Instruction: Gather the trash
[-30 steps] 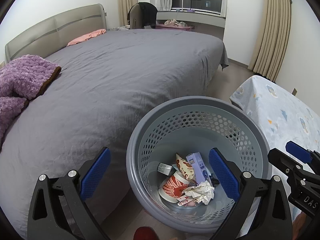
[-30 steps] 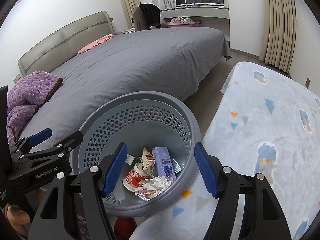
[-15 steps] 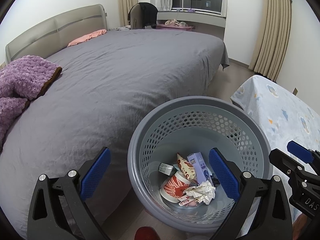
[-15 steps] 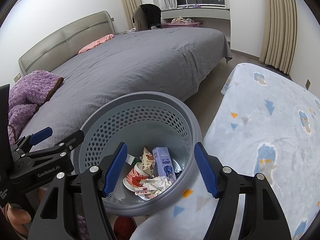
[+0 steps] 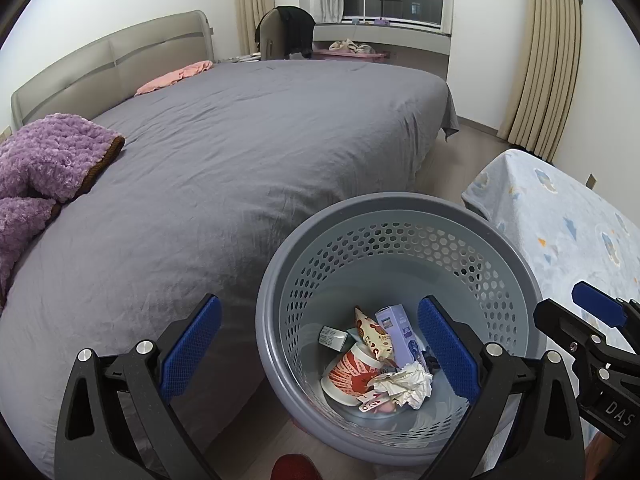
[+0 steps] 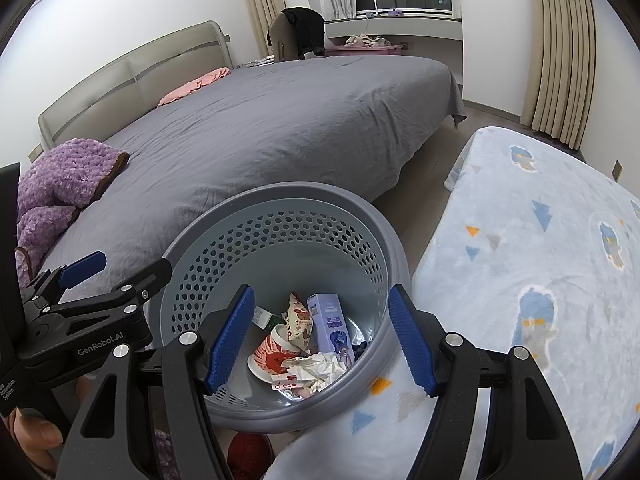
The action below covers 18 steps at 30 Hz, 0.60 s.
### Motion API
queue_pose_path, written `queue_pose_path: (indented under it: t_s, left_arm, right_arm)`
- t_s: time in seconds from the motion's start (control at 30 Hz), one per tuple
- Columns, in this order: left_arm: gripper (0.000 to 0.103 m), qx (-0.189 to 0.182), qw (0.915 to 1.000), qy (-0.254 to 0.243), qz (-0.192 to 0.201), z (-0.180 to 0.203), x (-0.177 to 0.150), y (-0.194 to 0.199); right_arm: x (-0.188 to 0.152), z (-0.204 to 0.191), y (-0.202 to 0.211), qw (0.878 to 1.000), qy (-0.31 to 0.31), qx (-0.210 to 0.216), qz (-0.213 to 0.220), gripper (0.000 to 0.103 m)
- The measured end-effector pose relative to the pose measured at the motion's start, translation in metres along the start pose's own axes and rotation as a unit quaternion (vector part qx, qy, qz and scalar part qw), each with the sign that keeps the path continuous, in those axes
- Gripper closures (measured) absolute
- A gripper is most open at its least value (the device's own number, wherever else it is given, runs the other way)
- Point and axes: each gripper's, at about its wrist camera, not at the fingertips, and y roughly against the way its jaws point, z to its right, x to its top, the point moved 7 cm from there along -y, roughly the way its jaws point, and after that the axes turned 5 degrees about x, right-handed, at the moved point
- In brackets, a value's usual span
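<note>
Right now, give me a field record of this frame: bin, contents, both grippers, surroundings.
bin: round grey perforated plastic basket, upright on the floor between the two beds
contents: red-and-white paper cup, lilac carton, crumpled white paper, patterned snack wrapper, small white box
left gripper: open, fingers empty
right gripper: open, fingers empty, above the basket
left of bin: bed with grey sheet, fluffy purple blanket
right of bin: light blue patterned blanket

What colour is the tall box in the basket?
Light purple box, clearest in the right wrist view.
</note>
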Motion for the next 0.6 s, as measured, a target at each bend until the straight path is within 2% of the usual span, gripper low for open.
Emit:
queue_pose_path:
  t_s: [0.6]
  left_arm:
    - [0.007, 0.0, 1.0, 0.001, 0.001, 0.0, 0.0012, 0.0013]
  right_arm:
    - [-0.0004, -0.0002, -0.0001, 1.0, 0.0, 0.0, 0.0, 0.036]
